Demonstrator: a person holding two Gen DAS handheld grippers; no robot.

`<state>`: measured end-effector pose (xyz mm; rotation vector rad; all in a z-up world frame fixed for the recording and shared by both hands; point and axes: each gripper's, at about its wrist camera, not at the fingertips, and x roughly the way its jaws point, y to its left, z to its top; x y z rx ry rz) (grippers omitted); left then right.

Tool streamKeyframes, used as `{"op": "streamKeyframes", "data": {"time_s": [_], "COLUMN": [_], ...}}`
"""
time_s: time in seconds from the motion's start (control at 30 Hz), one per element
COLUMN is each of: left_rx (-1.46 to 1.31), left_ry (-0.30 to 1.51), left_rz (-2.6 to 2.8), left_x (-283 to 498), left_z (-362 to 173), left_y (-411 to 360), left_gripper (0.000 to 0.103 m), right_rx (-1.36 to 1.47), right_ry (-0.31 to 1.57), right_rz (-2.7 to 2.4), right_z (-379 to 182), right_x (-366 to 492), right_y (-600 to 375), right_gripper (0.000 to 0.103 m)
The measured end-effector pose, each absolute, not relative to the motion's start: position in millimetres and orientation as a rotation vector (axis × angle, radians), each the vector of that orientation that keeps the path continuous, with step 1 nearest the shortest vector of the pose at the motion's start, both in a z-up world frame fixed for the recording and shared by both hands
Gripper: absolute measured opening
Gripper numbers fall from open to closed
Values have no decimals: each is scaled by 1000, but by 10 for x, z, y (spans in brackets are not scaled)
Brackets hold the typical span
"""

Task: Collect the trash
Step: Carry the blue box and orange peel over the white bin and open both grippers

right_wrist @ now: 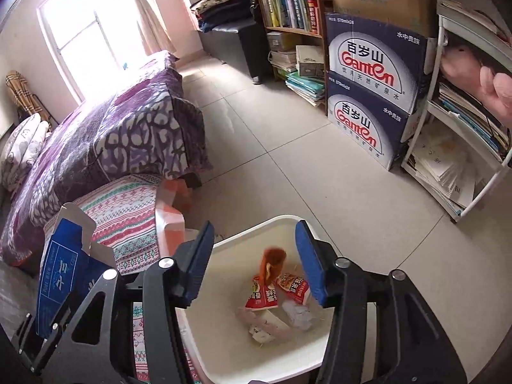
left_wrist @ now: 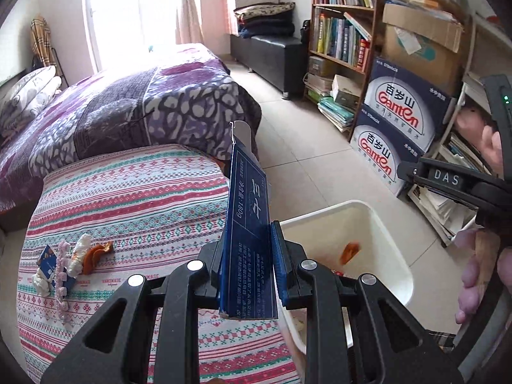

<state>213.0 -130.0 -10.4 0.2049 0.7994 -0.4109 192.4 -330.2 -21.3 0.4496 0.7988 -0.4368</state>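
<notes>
My left gripper (left_wrist: pixel 248 256) is shut on a flattened blue carton (left_wrist: pixel 248 211) and holds it upright over the patterned cloth, beside the white bin (left_wrist: pixel 393 240). The carton also shows in the right wrist view (right_wrist: pixel 64 275). My right gripper (right_wrist: pixel 252 262) is open and empty above the bin (right_wrist: pixel 224 345). An orange peel (right_wrist: pixel 272 262) is blurred in mid-air below it, over red wrappers (right_wrist: pixel 278 291) and white scraps in the bin. More trash lies on the cloth at the left: orange peel (left_wrist: pixel 96 254), white scraps (left_wrist: pixel 78 252) and a small blue box (left_wrist: pixel 48 262).
The striped cloth (left_wrist: pixel 128 198) covers a low round surface next to a purple-quilted bed (left_wrist: pixel 128 102). Stacked Ganten water boxes (right_wrist: pixel 371 89), bookshelves (left_wrist: pixel 339 41) and a white shelf rack (right_wrist: pixel 464 147) line the right wall. Tiled floor (right_wrist: pixel 288 160) lies between.
</notes>
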Motion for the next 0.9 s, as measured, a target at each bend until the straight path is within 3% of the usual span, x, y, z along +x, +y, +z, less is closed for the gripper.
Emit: {"op": "streamKeyframes", "data": {"time_s": [0.1,0.43,0.77,0.87,0.9], "left_rx": [220,242,226,202,196], "left_ry": [803,827,861,898,906], "left_rz": [-439,-520,-594,-628,-634], "left_x": [2069,1940,1881,1910,1919], "left_z": [-137,-210,-257,-310,-324], "left_y": [-1435,-1840,-2153,-2203,-2208], "left_gripper": [24,25,29,38,49], "right_rx": [471,525,453,460,466], "right_ry": [788,760,719,716,717], "right_rz": [-482,-598,-706,-725,-728], "right_z": [-225,-250,-201,-205,-208], "right_x": [1836,1581,1396,1358,1350], "right_y": [-3445,-3848,-4054,-4125,-4144], "right_gripper": [68,83,90,91,91]}}
